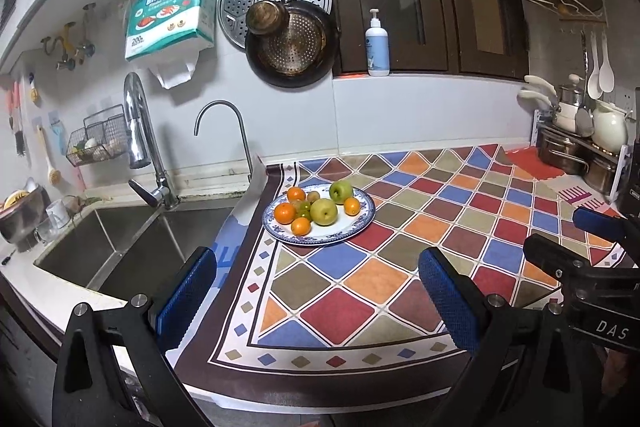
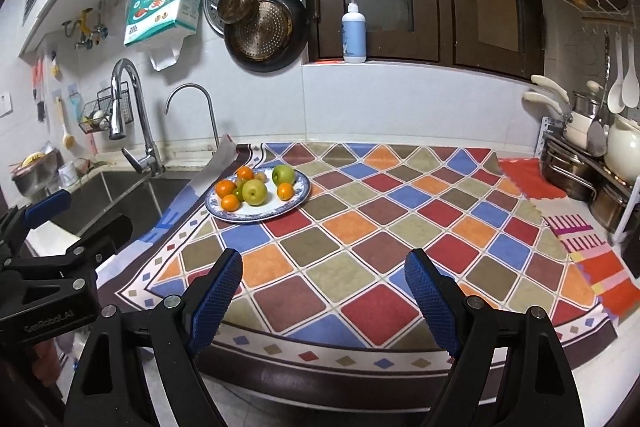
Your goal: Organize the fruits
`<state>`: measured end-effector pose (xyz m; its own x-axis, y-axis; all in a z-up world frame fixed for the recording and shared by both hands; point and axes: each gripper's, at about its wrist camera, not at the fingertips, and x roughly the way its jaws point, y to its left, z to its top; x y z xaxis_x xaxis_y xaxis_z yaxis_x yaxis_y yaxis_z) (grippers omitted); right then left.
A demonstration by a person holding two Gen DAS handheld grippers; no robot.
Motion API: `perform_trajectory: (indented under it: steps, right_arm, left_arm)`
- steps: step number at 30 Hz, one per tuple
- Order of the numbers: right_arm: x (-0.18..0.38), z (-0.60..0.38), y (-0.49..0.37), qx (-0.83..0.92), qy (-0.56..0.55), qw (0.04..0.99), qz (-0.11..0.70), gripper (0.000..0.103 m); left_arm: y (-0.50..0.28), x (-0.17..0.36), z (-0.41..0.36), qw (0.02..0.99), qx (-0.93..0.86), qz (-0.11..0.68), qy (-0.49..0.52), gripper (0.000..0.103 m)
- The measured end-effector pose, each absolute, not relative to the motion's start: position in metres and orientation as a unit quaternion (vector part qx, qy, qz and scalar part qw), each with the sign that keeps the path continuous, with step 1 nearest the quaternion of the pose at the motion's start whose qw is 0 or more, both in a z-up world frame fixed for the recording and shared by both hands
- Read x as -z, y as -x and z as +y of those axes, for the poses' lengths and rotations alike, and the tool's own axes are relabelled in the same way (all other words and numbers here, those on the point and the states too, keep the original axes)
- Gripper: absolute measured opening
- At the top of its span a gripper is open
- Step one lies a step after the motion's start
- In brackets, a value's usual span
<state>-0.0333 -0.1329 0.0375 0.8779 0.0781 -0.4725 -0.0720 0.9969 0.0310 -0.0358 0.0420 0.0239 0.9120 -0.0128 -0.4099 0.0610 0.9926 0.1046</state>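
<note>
A blue-rimmed white plate (image 1: pixel 362 223) (image 2: pixel 298 201) sits on the checked mat near the sink. It holds two green apples (image 1: pixel 324 211) (image 2: pixel 254 192), several oranges (image 1: pixel 285 213) (image 2: pixel 225 188) and a few small green and brown fruits (image 1: pixel 304 207). My left gripper (image 1: pixel 316 287) is open and empty, well in front of the plate near the counter's front edge. My right gripper (image 2: pixel 323 285) is open and empty, in front of and to the right of the plate. Each gripper also shows at the edge of the other's view.
A steel sink (image 1: pixel 120 247) with two taps (image 1: pixel 140 131) lies left of the mat (image 2: pixel 400 227). Pots and a kettle stand on a rack (image 2: pixel 592 163) at the far right. Pans (image 1: pixel 292 47) hang on the back wall. A pump bottle (image 1: pixel 377 45) stands on the ledge.
</note>
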Motion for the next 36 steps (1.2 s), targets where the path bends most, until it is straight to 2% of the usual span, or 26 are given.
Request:
perform_trajectory:
  steps: [36]
  right_arm:
    - [-0.043, -0.137, 0.056, -0.046, -0.006, 0.973, 0.227, 0.084]
  left_arm:
    - [0.061, -0.032, 0.035, 0.978, 0.012, 0.197, -0.061, 0.103]
